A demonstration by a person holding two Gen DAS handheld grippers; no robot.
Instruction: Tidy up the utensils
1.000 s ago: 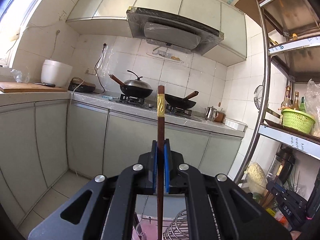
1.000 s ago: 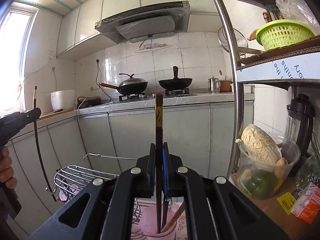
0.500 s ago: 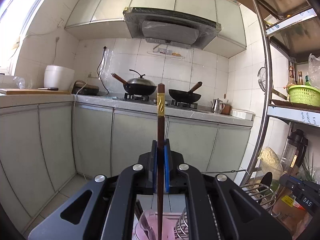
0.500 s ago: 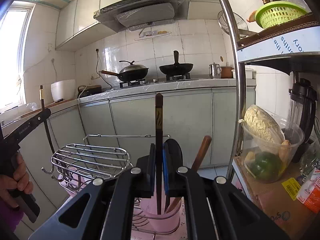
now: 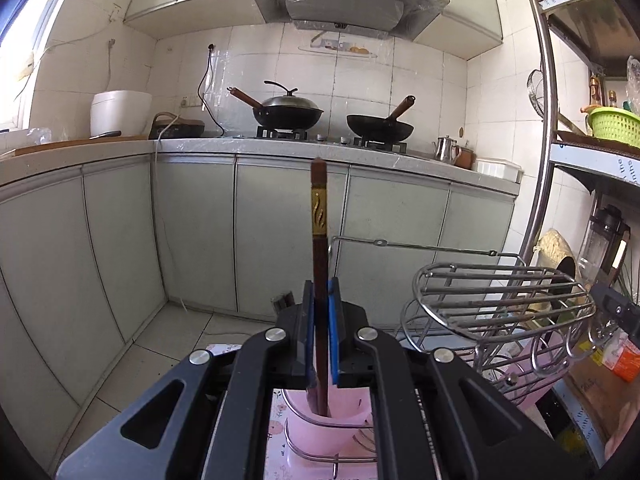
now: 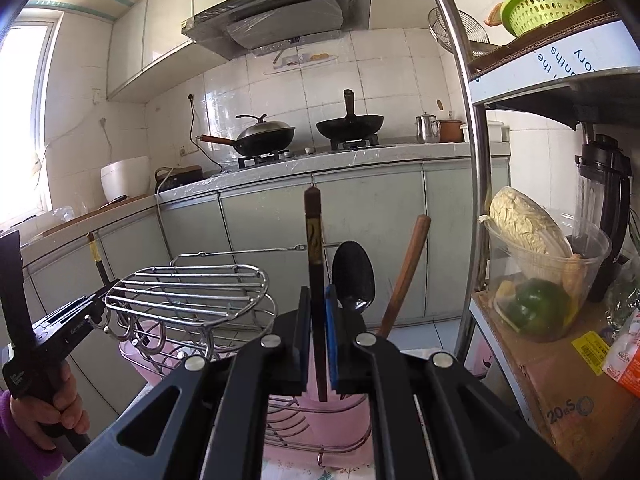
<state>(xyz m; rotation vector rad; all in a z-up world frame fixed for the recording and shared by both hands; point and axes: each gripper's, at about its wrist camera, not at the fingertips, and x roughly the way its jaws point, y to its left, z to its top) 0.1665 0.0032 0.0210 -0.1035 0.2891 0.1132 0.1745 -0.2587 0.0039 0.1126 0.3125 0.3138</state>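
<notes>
My left gripper is shut on a dark brown chopstick with a gold band, held upright; its lower end reaches into a pink cup in a wire rack. My right gripper is shut on a second dark chopstick, upright, its lower end over a pink cup in the same rack. That cup holds a black spoon and a wooden handle. The left gripper shows at the left of the right wrist view.
A metal shelf post stands right, with a tub of vegetables, a blender and a cardboard box. Grey cabinets and a counter with two woks lie behind.
Both grippers have come down with their chopsticks. The rack and pink cups have risen into view, and the chopstick tips now sit at the cups.
</notes>
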